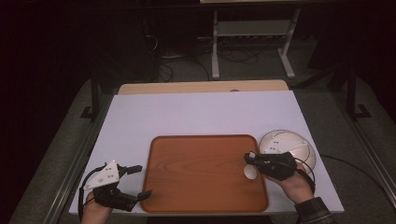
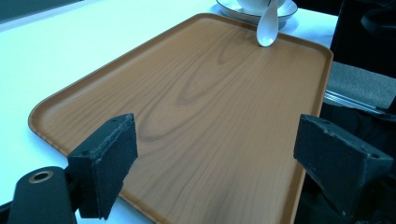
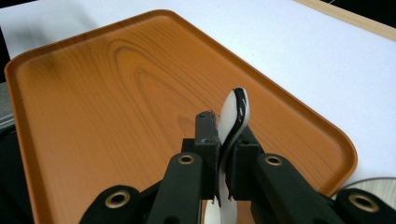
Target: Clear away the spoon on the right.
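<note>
Spoon (image 3: 235, 116) clamped in right tool (image 3: 223, 140) — bowl end toward tray (image 3: 93, 116).

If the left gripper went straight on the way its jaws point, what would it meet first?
Probably the wooden tray: the open left gripper aims low across its near edge. Farther along that line hangs the white spoon; depth is uncertain.

high view: above near edge, faces forward and down, whole table (image 1: 196, 112) in frame | left gripper view: low at near-left, close, looks across tray (image 2: 201, 107) toward far-right corner | right gripper view: low at right, very close, looks left over tray | shared by all: tray and spoon (image 3: 233, 126)
</note>
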Motion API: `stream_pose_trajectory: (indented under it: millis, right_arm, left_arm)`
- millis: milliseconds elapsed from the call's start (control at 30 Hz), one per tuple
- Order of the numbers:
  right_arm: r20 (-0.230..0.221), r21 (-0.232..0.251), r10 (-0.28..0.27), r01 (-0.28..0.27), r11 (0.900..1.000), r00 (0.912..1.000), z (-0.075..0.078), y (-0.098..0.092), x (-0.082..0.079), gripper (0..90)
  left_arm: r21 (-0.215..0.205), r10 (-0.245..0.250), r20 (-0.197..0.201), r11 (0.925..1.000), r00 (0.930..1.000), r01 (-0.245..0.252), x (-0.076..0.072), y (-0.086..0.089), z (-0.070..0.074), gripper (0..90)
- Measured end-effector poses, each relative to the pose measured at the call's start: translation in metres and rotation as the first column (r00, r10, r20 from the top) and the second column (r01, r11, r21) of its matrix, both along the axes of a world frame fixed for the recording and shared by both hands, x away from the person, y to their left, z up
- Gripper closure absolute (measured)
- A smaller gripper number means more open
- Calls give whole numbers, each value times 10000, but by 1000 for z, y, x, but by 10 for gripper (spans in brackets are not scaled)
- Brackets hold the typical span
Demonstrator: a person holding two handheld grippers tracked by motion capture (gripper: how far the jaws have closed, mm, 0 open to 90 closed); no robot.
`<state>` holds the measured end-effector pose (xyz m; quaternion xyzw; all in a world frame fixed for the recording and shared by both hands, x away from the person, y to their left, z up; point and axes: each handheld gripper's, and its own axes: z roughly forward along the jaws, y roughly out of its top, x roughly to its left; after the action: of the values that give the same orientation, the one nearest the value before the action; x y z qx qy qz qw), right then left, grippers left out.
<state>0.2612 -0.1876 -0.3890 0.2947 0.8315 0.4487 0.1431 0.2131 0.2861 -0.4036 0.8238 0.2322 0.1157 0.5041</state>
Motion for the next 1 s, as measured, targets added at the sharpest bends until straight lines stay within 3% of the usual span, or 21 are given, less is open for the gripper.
stream_pose_trajectory:
  millis: [567, 1000]
  right_arm:
    - [-32, 0, 395, -395, 9992, 9992, -4, 17, 15, 844]
    - [-176, -343, 689, -695, 9970, 9975, -11, 34, 24, 844]
  left_arm:
    - [26, 24, 5, 10000, 10000, -24, 0, 0, 0, 131]
    - [35, 19, 14, 10000, 10000, -19, -1, 0, 0, 131]
